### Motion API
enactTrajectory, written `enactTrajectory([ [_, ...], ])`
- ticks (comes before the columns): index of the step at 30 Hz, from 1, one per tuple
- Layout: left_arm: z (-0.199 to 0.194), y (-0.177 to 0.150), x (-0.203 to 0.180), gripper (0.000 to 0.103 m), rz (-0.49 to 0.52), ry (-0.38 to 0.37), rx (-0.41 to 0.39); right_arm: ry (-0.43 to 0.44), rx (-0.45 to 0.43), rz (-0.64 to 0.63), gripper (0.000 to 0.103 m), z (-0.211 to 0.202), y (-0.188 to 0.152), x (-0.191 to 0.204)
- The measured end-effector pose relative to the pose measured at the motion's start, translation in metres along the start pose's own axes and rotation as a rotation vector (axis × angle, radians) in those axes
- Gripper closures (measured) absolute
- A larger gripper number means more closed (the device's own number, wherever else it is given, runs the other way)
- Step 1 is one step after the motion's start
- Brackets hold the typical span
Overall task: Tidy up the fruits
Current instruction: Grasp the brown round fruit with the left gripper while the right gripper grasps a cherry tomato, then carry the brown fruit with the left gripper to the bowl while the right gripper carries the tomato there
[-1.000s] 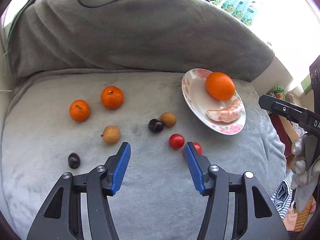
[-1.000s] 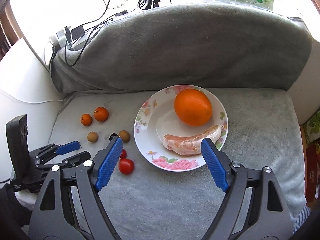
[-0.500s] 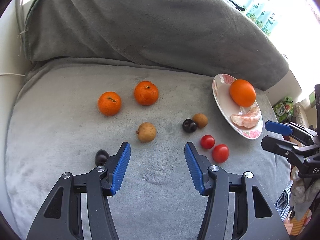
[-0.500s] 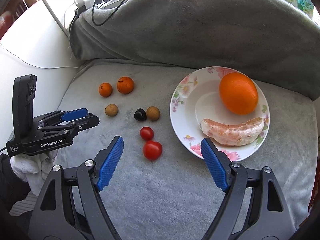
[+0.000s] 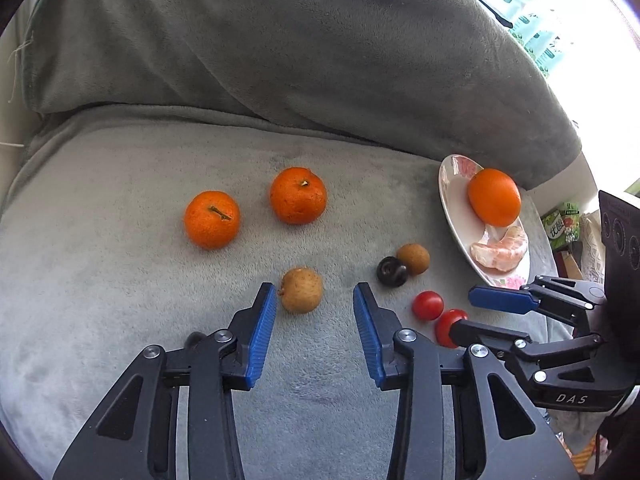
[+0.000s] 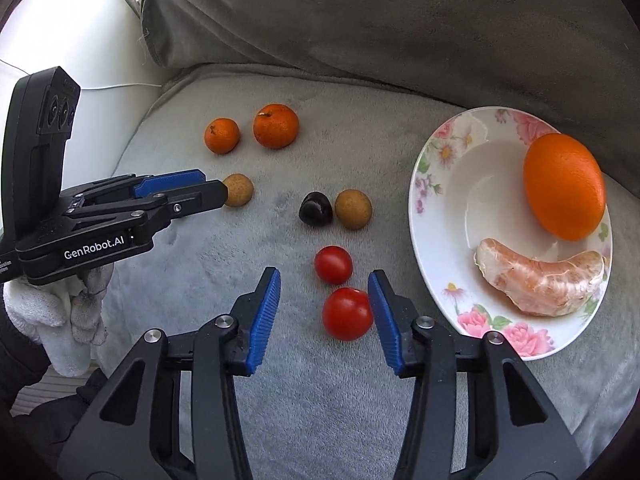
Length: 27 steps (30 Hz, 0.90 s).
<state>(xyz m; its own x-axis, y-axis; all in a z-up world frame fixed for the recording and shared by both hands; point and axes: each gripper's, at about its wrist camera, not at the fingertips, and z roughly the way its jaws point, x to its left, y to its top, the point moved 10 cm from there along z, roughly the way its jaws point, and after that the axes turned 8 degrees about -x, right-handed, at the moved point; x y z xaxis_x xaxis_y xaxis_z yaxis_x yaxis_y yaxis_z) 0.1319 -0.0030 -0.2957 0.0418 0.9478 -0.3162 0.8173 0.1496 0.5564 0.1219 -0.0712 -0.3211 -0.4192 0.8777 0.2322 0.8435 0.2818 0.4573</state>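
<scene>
surface: grey blanket-covered cushion (image 6: 248,400) | on it — two mandarins (image 6: 276,126), two longans (image 6: 353,209), dark plum (image 6: 315,208), two cherry tomatoes (image 6: 347,313), floral plate (image 6: 444,216)

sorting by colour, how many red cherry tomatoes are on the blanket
2. One cherry tomato lies between the right gripper pads, touching the right-hand one; the other tomato sits just beyond it. None seems hidden.

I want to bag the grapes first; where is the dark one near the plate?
In the right wrist view the dark grape lies mid-blanket, touching a brown longan on its right, left of the plate.
</scene>
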Motion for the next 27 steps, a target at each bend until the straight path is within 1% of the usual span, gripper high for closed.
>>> enactTrajectory([
  [6,0.01,0.003,0.006,0.065,0.006,-0.001,0.016,-0.007,0.03,-0.015,0.057,0.016,0.002,0.002],
  [15,0.022,-0.001,0.007,0.067,0.021,0.002,0.045,-0.028,0.08,-0.044,0.065,0.038,0.0,0.003],
  [17,0.024,-0.004,0.008,0.069,0.024,0.002,0.053,-0.029,0.082,-0.045,0.07,0.041,0.0,0.003],
  [21,0.027,-0.008,0.01,0.07,0.014,0.01,0.065,-0.026,0.08,-0.036,0.073,0.044,0.001,0.003],
  [25,0.027,-0.007,0.012,0.074,0.014,0.019,0.064,-0.03,0.077,-0.044,0.077,0.046,0.001,0.003],
  [27,0.029,-0.007,0.01,0.075,0.015,0.021,0.061,-0.028,0.076,-0.042,0.077,0.045,0.0,0.002],
])
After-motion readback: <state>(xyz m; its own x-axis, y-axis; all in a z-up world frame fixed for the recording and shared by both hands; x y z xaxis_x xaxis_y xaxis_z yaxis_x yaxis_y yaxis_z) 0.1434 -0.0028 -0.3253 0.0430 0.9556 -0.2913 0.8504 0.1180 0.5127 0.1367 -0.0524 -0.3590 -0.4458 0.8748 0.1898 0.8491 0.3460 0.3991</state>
